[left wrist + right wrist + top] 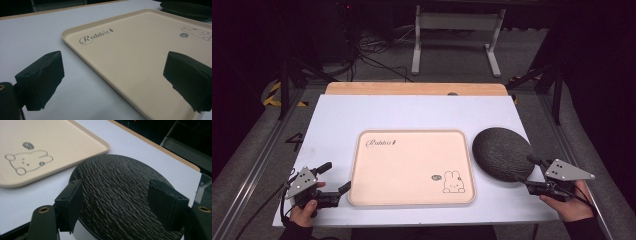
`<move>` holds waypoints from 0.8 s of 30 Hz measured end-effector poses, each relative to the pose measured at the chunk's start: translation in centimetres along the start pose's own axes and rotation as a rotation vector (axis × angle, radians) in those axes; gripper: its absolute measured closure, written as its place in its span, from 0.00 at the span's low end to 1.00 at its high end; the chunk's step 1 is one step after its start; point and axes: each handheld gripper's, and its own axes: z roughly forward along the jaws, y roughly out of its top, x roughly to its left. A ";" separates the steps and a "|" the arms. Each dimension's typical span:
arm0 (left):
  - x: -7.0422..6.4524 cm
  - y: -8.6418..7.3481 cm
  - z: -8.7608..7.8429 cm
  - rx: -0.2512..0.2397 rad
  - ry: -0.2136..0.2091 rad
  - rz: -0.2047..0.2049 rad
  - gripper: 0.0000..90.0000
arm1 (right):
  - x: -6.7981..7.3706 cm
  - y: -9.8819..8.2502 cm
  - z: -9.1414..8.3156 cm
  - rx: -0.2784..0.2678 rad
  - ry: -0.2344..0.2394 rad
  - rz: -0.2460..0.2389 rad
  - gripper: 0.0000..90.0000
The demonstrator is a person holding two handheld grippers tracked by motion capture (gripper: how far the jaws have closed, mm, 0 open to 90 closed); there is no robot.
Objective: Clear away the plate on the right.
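1. The left gripper (332,176) is held by a hand (304,210) at the near left corner of the white surface (332,120). Its jaws are spread apart with nothing grasped between them.
2. In the left gripper view, one jaw is seen over the bare surface and the other over the near left edge of the tray (140,55); whether the tray is touched cannot be told.
3. The beige tray (412,167) is laid flat at the middle of the surface, with the word "Rabbit" (380,143) printed at its far left and a rabbit drawing (453,182) at its near right corner.
4. A dark, textured round plate (501,154) is set just beside the tray's right edge, resting flat on the surface.
5. The right gripper (528,170) is held by a hand (572,205) at the near right corner. Its jaws are released and wide, placed on either side of the plate's near edge (117,195), with no grasp on it.
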 end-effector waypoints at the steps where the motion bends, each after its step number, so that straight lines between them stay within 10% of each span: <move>1: 0.0 0.0 0.0 0.000 0.001 0.002 0.04 | 0.0 -0.2 0.0 0.007 0.000 -0.006 0.34; 13: 0.1 0.0 0.0 0.000 -0.002 0.003 0.04 | 0.3 -1.3 -0.3 0.060 -0.026 -0.153 0.40; 24: 0.1 0.0 0.0 -0.001 -0.002 0.002 0.04 | 1.9 -1.9 -0.1 0.108 -0.061 -0.395 0.44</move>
